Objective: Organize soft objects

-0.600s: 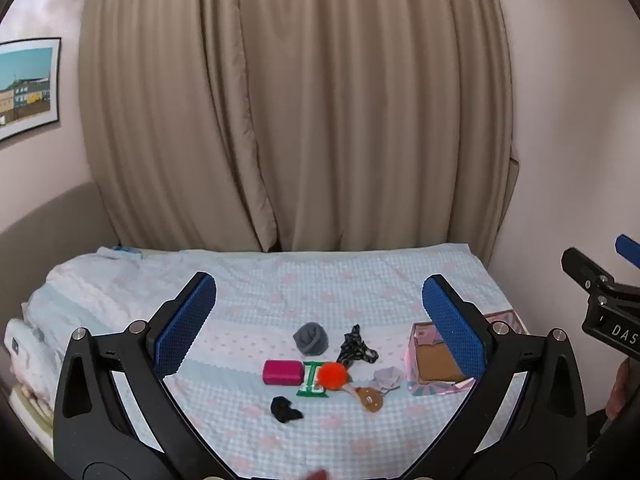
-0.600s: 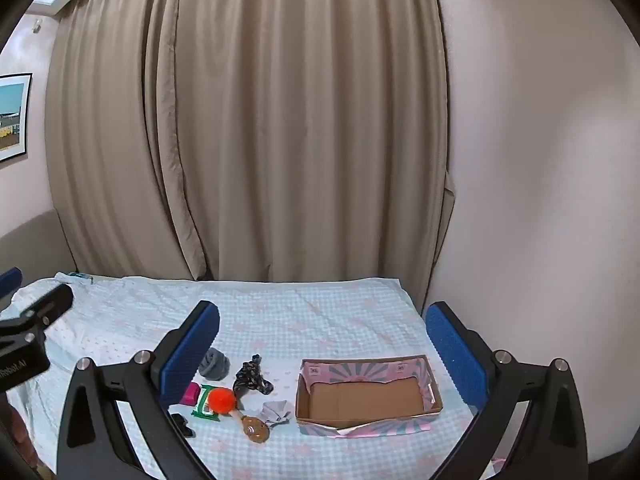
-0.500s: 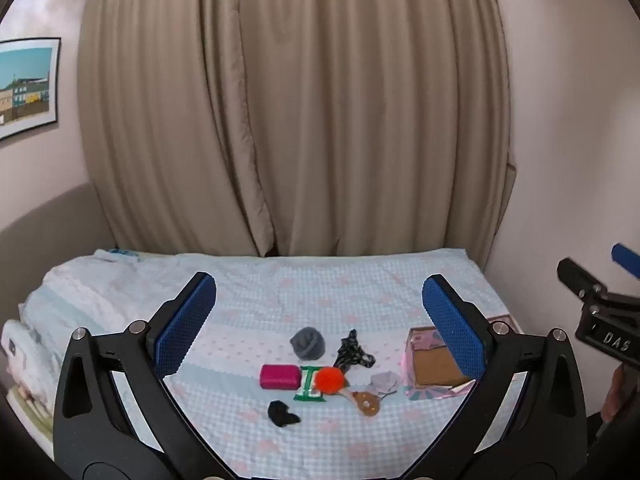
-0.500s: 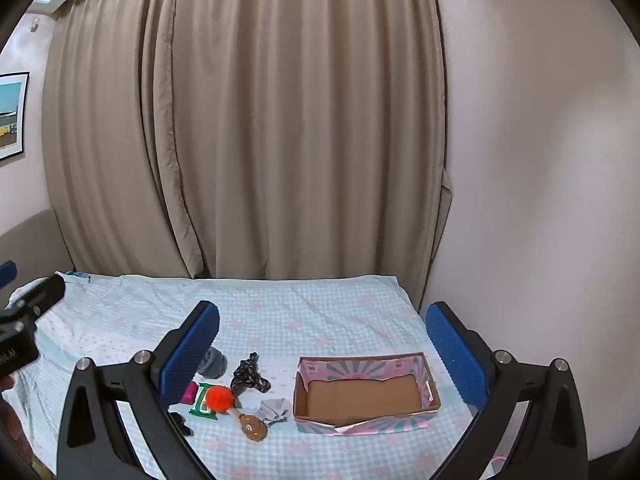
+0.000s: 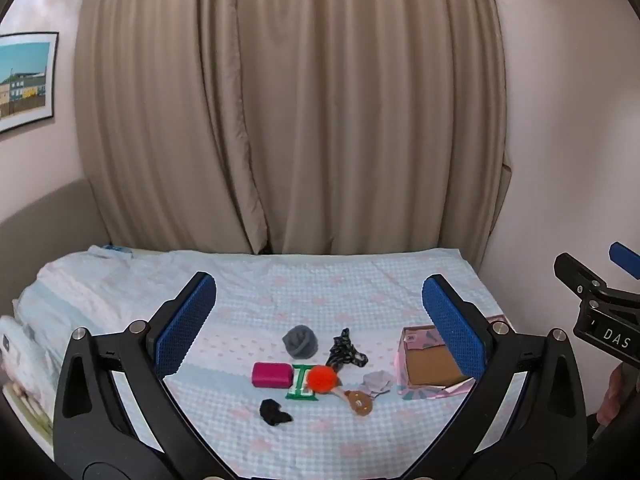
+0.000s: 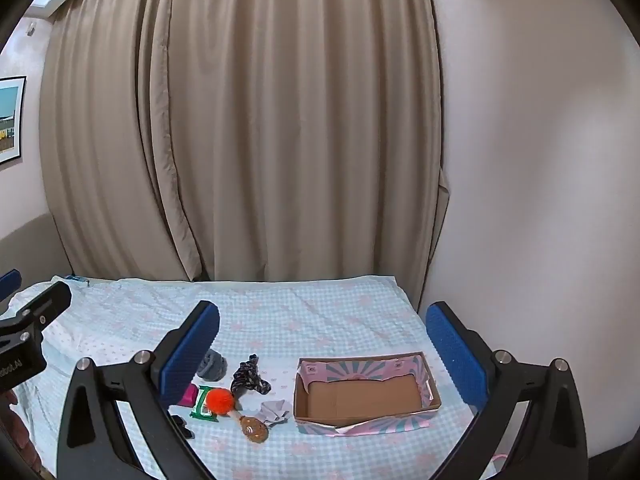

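Small soft things lie clustered on the bed: a grey bundle (image 5: 301,341), a black patterned cloth (image 5: 345,351), a magenta pouch (image 5: 271,374), an orange pompom (image 5: 322,378) on a green-and-white item (image 5: 301,389), a black piece (image 5: 273,412), a pale grey cloth (image 5: 377,381) and a brown toy (image 5: 359,401). To their right stands an open cardboard box (image 6: 362,394) with pink patterned sides, nothing in it. My left gripper (image 5: 319,322) and right gripper (image 6: 322,342) both hang open well short of the bed, holding nothing.
The bed (image 5: 320,280) has a light blue checked sheet. Beige curtains (image 5: 288,120) hang behind it, a plain wall (image 6: 540,200) stands to the right, and a framed picture (image 5: 24,80) hangs at the left. Folded bedding (image 5: 48,292) lies at the bed's left end.
Both views have tilted slightly upward, so the bed and the objects sit a little lower in the frames. Both grippers stay open and nothing on the bed has moved.
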